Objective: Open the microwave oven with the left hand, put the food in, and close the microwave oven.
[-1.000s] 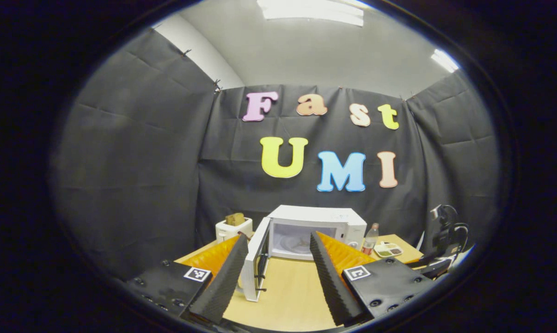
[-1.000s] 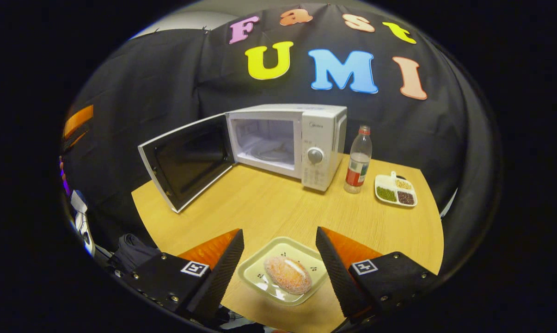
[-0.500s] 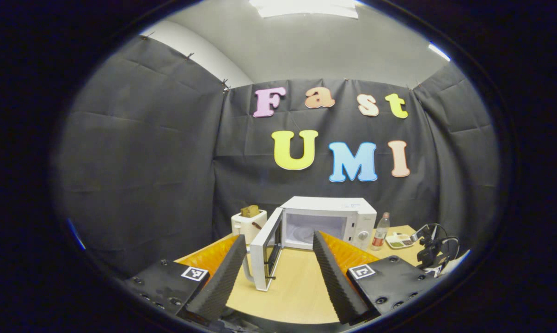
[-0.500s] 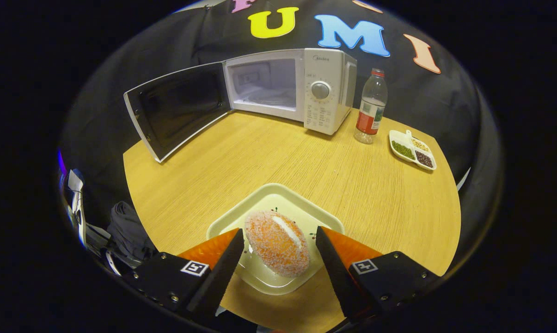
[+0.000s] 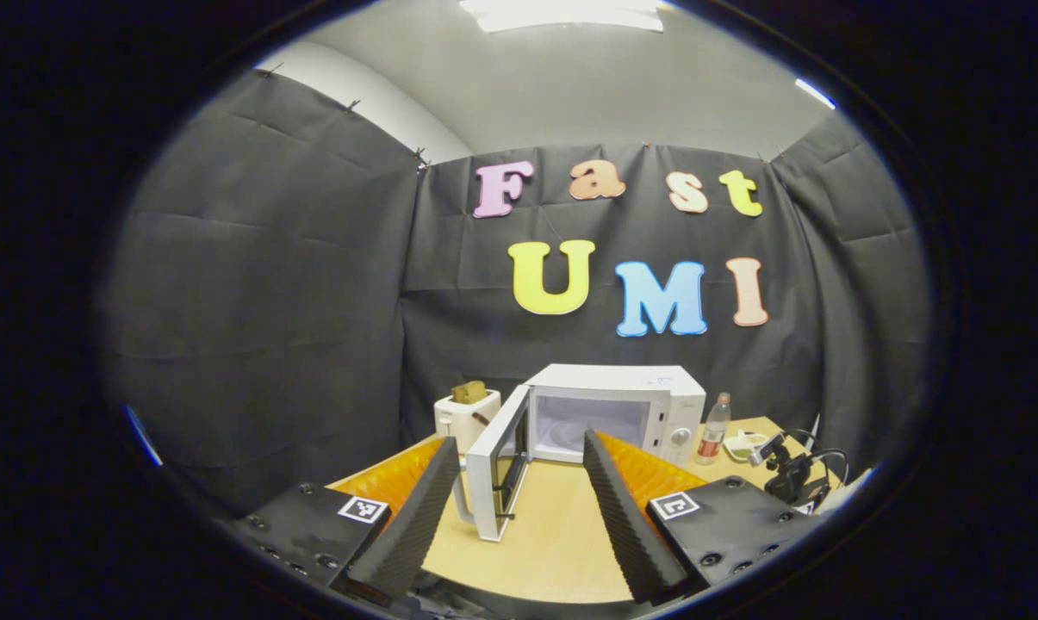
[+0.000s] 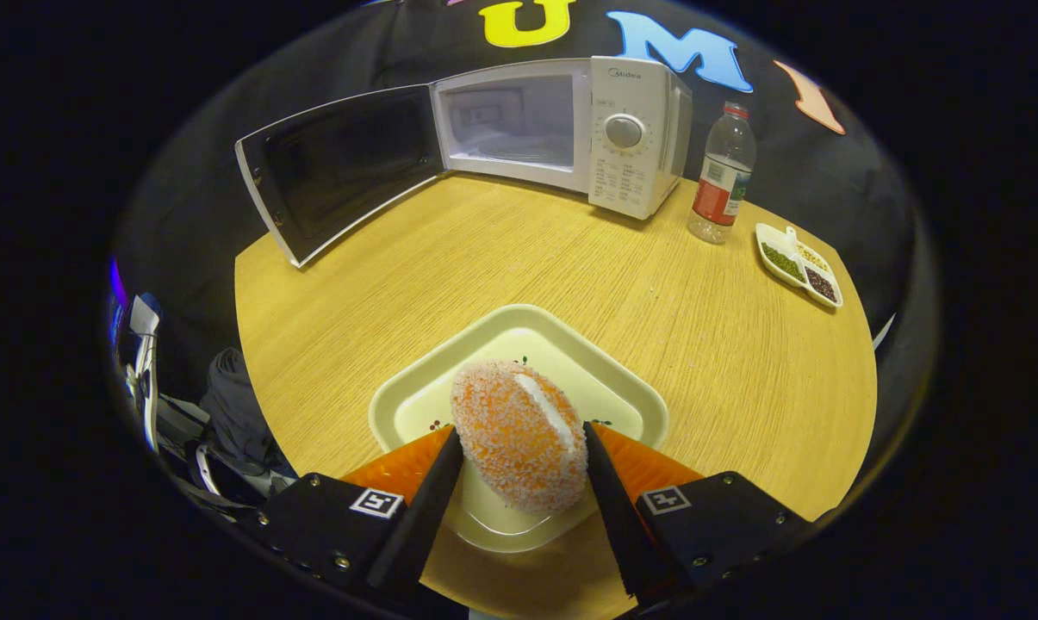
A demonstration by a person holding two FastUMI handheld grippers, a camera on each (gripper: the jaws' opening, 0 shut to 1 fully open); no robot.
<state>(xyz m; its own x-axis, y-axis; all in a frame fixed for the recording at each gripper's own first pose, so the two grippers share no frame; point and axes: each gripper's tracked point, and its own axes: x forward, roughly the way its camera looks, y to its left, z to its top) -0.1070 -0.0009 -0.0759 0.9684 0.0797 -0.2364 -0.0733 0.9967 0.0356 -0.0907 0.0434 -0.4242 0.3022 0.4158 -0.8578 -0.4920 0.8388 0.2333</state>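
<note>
Right gripper (image 6: 519, 448): fingers are wedge-shaped with ribbed foam inner faces, set on flat black blocks that carry square printed markers. The jaws stand partly closed around an oval bun with a coarse orange sugary crust and a white stripe along its top (image 6: 519, 430). Both inner faces sit right at the bun's flanks; firm pressing contact cannot be told. The bun lies in a pale cream square plate with rounded corners and a small printed motif (image 6: 609, 379), glossy, set corner-on toward the camera near the table's front edge.

Light wooden table with fine straight grain (image 6: 501, 250) carries the rest. At the far side stands a white box-shaped microwave oven with a round dial (image 6: 626, 129); its dark-windowed door (image 6: 342, 168) is swung wide to the left, cavity white and bare. Just right of it, an upright clear plastic bottle with a red label and red cap (image 6: 721, 176). Farther right, a small white divided dish holding green, tan and dark grains (image 6: 798, 263).

Left gripper (image 5: 519, 491): jaws wide apart, holding nothing, raised well back from the table. Between the fingers the microwave door is seen edge-on. Left of the oven, a white toaster with a brown slice sticking up (image 5: 467, 409).
</note>
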